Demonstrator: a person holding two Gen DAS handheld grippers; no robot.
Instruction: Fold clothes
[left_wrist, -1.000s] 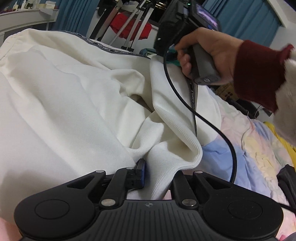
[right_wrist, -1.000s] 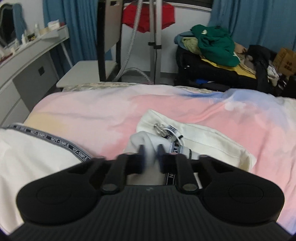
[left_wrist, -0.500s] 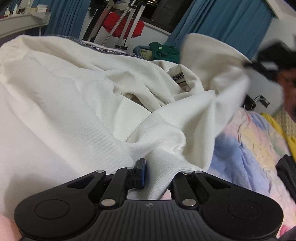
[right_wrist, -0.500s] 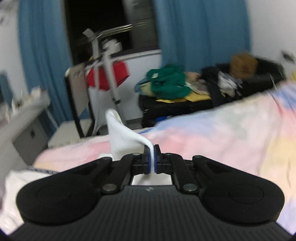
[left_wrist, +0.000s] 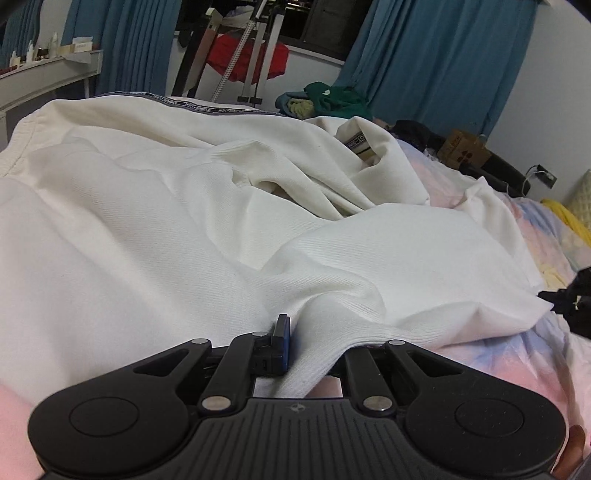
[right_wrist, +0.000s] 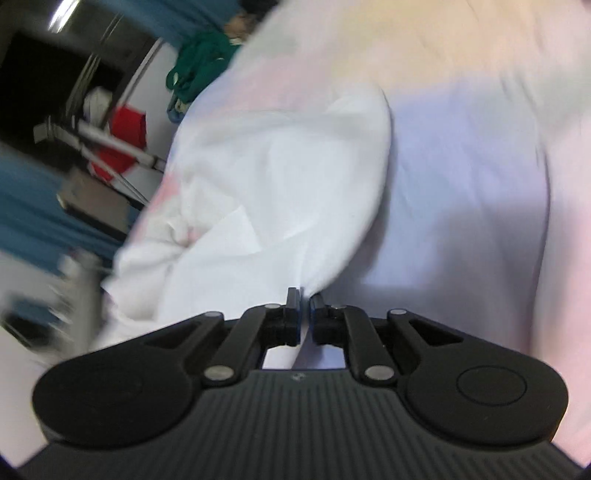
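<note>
A: Left tongs (left_wrist: 317, 341), nearest: clamped on a ribbed hem of the white garment (left_wrist: 155, 229). Only one blue pad (left_wrist: 282, 341) shows; cloth covers the other.

B: Right tongs (right_wrist: 304, 308)?

A: Closed tight on a thin corner of the same white cloth, which fans away from them. View blurred and tilted. Garment lies bunched on the pastel bed (left_wrist: 491, 354).

B: Risks?

A: My guess: the right grip takes so little fabric that a tug could pull the corner free. The middle is rumpled, so creases may get folded in unless both tongs draw it taut.

B: Count?

A: One white garment, two tongs, one bed. Farther off: one green pile (left_wrist: 334, 101), one red cloth (left_wrist: 245, 59) on a rack, one cardboard box (left_wrist: 463, 151), blue curtains (left_wrist: 439, 62).
</note>
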